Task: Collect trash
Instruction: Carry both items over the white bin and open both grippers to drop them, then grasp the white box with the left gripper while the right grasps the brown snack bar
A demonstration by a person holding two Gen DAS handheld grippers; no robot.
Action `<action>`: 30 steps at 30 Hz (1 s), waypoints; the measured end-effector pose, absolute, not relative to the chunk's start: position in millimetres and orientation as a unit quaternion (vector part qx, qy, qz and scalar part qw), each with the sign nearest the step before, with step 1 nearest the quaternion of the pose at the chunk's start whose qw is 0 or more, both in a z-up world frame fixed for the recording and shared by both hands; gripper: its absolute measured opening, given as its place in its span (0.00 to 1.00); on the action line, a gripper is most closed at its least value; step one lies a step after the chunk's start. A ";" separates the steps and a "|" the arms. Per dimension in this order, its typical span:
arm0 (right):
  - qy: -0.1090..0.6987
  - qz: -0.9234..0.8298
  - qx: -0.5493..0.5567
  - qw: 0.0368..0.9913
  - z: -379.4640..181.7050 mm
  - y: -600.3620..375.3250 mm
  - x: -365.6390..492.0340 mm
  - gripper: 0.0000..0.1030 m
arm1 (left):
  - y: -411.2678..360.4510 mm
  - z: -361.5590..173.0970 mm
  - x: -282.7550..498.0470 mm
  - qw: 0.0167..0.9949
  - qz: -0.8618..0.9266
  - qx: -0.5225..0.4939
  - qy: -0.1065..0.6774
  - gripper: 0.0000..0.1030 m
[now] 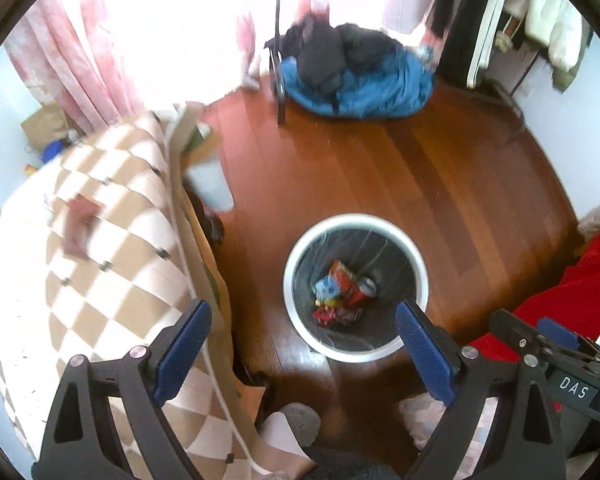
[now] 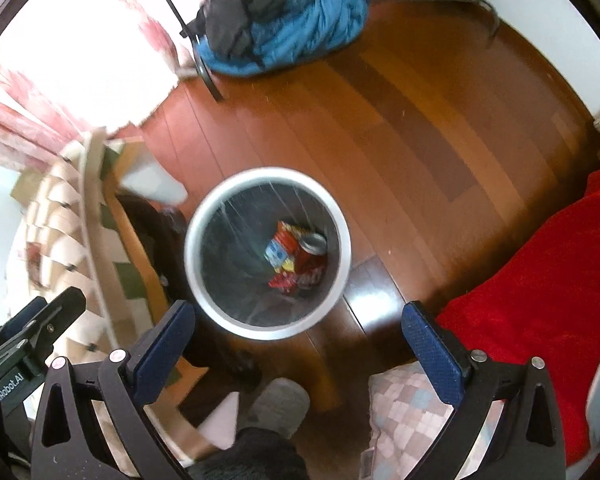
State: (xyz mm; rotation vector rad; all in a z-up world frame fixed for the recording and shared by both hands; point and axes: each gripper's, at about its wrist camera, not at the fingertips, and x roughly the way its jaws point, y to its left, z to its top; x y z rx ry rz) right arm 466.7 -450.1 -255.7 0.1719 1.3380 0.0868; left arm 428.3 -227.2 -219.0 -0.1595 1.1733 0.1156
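A round white-rimmed bin (image 1: 300, 248) with a dark liner stands on the wooden floor; it also shows in the right wrist view (image 2: 204, 216). Inside lie colourful wrappers (image 1: 334, 292) and a red can (image 2: 312, 256). My left gripper (image 1: 302, 344) is open and empty, held above the bin's near rim. My right gripper (image 2: 298, 346) is open and empty, also above the bin's near edge. The right gripper shows at the lower right of the left wrist view (image 1: 556, 344). A dark red item (image 1: 80, 224) lies on the checked bed cover.
A bed with a beige checked cover (image 1: 100, 280) is on the left. A red blanket (image 2: 540, 300) is on the right. A blue and black pile of clothes (image 1: 356, 76) lies by a black stand (image 1: 278, 40) at the far side. Slippered feet (image 2: 276, 404) are below.
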 end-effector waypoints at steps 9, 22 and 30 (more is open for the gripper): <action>0.550 0.097 0.090 0.825 -149.2 -391.6 439.2 1.00 | -141.8 -138.6 385.3 0.863 0.097 -0.107 0.484 0.91; 0.602 0.263 0.019 0.754 -202.1 -189.0 349.6 0.92 | 29.5 -240.3 189.9 0.759 0.264 -0.221 0.552 0.91; 0.645 0.258 0.018 0.720 -284.9 -160.0 294.2 0.67 | 37.6 -305.1 148.9 0.692 0.252 -0.366 0.569 0.90</action>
